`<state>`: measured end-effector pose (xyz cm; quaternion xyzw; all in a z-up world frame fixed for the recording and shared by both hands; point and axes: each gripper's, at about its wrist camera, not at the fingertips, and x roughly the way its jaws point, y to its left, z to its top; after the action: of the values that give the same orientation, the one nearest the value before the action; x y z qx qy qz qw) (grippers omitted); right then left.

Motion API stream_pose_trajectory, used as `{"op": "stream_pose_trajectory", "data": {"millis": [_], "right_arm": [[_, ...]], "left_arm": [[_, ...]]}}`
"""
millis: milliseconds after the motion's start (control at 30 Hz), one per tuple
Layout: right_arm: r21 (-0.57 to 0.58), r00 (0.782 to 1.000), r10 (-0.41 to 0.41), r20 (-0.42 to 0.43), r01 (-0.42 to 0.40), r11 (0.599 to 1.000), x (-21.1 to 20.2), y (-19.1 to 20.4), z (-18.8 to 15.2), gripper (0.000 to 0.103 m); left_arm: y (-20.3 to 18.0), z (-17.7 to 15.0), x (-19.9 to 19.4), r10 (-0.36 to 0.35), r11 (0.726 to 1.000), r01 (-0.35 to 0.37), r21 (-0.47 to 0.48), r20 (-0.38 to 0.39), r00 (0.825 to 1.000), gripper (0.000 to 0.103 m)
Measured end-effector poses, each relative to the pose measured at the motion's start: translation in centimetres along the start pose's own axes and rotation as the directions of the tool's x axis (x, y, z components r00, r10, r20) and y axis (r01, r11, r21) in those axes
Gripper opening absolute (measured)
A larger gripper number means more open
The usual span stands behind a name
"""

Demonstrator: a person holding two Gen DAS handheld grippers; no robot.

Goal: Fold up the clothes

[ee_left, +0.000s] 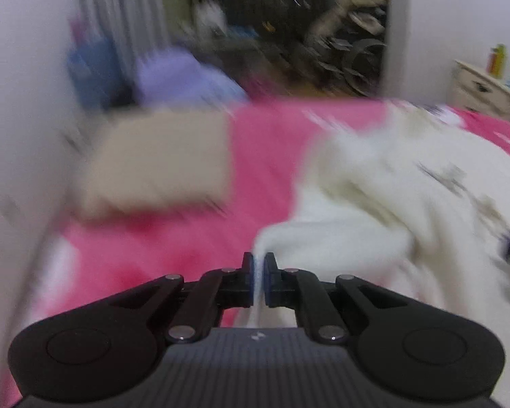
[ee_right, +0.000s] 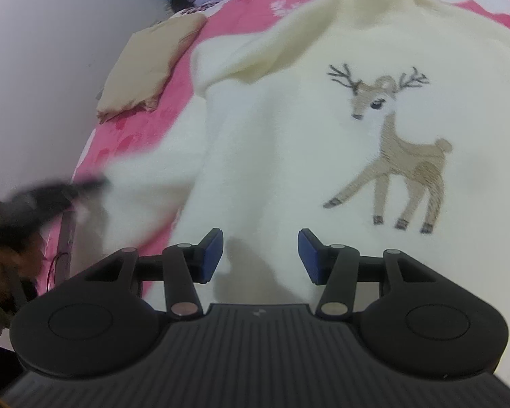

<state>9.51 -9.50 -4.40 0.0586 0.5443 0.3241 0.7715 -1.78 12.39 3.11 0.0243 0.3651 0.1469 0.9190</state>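
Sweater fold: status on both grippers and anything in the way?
Left gripper shut on white sweater fabric. Right gripper open above sweater's hem, nothing pinched. Sweater spread deer-side up on pink blanket. Folded beige garment beside it, apart.

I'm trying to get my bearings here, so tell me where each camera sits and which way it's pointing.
Left wrist: on the left gripper, angled down across the pink bedspread toward a dark doorway; its fingers pinch white sweater fabric.
Right wrist: on the right gripper, angled down over the sweater's deer; its fingers stand open. The blurred left gripper shows at the left edge.
Shared: sweater, bedspread, tan folded garment.
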Motion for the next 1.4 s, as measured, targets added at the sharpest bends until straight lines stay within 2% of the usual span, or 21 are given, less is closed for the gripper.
{"op": "stream_pose_trajectory", "data": {"millis": [67,167,300,367,400,433,467,633,667,700,800,833,867,900,933,1000,1133,1267,1300,1333,1400], "right_arm": [[0.007,1.0,-0.001,-0.01,0.001,1.0,0.2,-0.1,0.0,0.048],[0.009,1.0,0.003,-0.02,-0.003,1.0,0.2,-0.1,-0.1,0.048],[-0.003,1.0,0.005,-0.022,-0.005,1.0,-0.1,0.1,-0.1,0.049],[-0.008,1.0,-0.002,-0.024,0.002,1.0,-0.3,0.2,-0.2,0.049],[-0.008,1.0,-0.004,-0.023,0.004,1.0,-0.4,0.2,-0.2,0.049],[-0.006,1.0,-0.005,-0.021,0.005,1.0,-0.6,0.1,-0.3,0.049],[-0.007,1.0,-0.006,-0.019,0.006,1.0,-0.7,0.1,-0.4,0.049],[-0.049,1.0,-0.025,-0.014,0.025,0.999,-1.4,0.3,-0.9,0.049],[-0.061,1.0,-0.023,-0.01,0.023,0.998,-1.6,0.4,-1.0,0.049],[-0.073,1.0,-0.008,-0.007,0.008,0.997,-1.9,0.5,-1.1,0.049],[-0.098,0.995,0.096,-0.014,-0.097,0.99,-3.1,0.6,-1.5,0.049],[-0.106,0.991,0.13,-0.022,-0.131,0.986,-3.4,0.6,-1.7,0.049],[-0.116,0.988,0.15,-0.033,-0.153,0.981,-3.7,0.7,-1.9,0.049],[-0.124,0.984,0.169,-0.049,-0.174,0.977,-3.9,0.8,-2.2,0.049],[-0.132,0.98,0.188,-0.069,-0.195,0.972,-4.1,0.9,-2.6,0.049],[-0.132,0.967,0.226,-0.115,-0.24,0.962,-4.3,1.0,-3.5,0.049],[-0.103,0.931,0.283,-0.232,-0.313,0.944,-4.1,1.4,-6.0,0.049],[-0.11,0.882,0.294,-0.369,-0.356,0.928,-3.7,2.5,-9.6,0.049],[-0.103,0.867,0.301,-0.398,-0.368,0.924,-3.5,2.7,-10.5,0.049],[-0.09,0.852,0.307,-0.424,-0.378,0.922,-3.2,2.8,-11.4,0.049],[-0.069,0.828,0.309,-0.468,-0.383,0.921,-2.5,3.2,-13.1,0.049]], "left_arm": [[2.2,2.3,-0.1,0.135,0.991,-0.135,-0.001,0.045,0.99,0.006],[5.5,4.9,0.9,0.3,0.954,-0.299,-0.02,0.063,0.952,0.006],[8.7,6.7,6.4,0.38,0.924,-0.381,-0.025,-0.055,0.923,0.012],[8.9,6.4,9.0,0.442,0.897,-0.442,0.025,-0.107,0.891,0.017],[9.0,6.2,10.0,0.475,0.88,-0.473,0.045,-0.125,0.871,0.022],[9.1,6.0,10.7,0.489,0.872,-0.487,0.048,-0.137,0.861,0.036],[9.4,5.8,10.7,0.481,0.875,-0.483,0.023,-0.14,0.865,0.045],[10.9,5.6,8.0,0.489,0.858,-0.496,-0.133,-0.084,0.868,0.049],[10.9,5.5,6.7,0.47,0.865,-0.474,-0.164,-0.065,0.88,0.05],[10.6,5.4,5.4,0.43,0.883,-0.431,-0.184,-0.046,0.901,0.052],[8.4,4.9,1.9,0.196,0.963,-0.195,-0.184,-0.011,0.981,0.059],[7.3,4.3,1.5,0.076,0.981,-0.082,-0.174,-0.04,0.996,0.061],[6.3,3.8,1.2,-0.044,0.985,0.032,-0.168,-0.071,0.996,0.062],[5.2,3.2,0.8,-0.164,0.975,0.146,-0.165,-0.102,0.981,0.062],[4.1,2.6,0.4,-0.28,0.952,0.257,-0.166,-0.133,0.951,0.062],[1.6,0.7,0.4,-0.452,0.89,0.42,-0.176,-0.222,0.864,0.062],[-2.9,-3.3,1.7,-0.599,0.788,0.596,-0.156,-0.417,0.683,0.062],[-4.7,-7.0,2.6,-0.629,0.737,0.647,-0.196,-0.55,0.549,0.062],[-4.9,-7.5,3.0,-0.632,0.728,0.655,-0.202,-0.567,0.528,0.062],[-5.0,-8.0,2.9,-0.629,0.727,0.656,-0.202,-0.579,0.519,0.062],[-5.3,-9.5,2.2,-0.614,0.736,0.649,-0.194,-0.595,0.518,0.062]]}}
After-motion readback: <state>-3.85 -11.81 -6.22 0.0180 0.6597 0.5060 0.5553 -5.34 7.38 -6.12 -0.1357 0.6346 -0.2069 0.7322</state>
